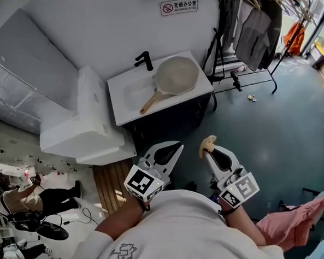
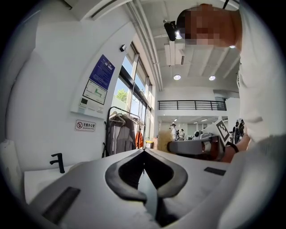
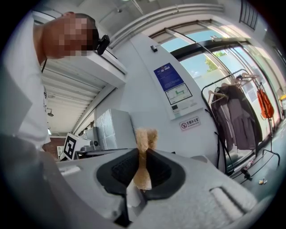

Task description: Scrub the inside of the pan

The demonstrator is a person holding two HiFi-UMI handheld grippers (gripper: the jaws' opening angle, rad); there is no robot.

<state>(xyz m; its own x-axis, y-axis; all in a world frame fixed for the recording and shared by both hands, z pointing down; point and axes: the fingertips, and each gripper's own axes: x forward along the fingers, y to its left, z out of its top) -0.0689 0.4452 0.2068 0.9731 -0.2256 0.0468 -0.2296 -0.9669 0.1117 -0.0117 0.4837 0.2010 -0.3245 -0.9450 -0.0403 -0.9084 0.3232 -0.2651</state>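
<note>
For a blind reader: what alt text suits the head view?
A round beige pan with a wooden handle lies on a white sink counter beside a black tap. Nearer, a person holds the right gripper shut on a tan sponge scrap and the left gripper shut, empty.

Head view steeply down, far from pan (image 1: 175, 75), gripper views level, sharing wall sign (image 2: 85, 125)

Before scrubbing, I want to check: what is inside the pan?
The pan looks empty, its pale inside bare. What lies under it on the sink top is covered.
</note>
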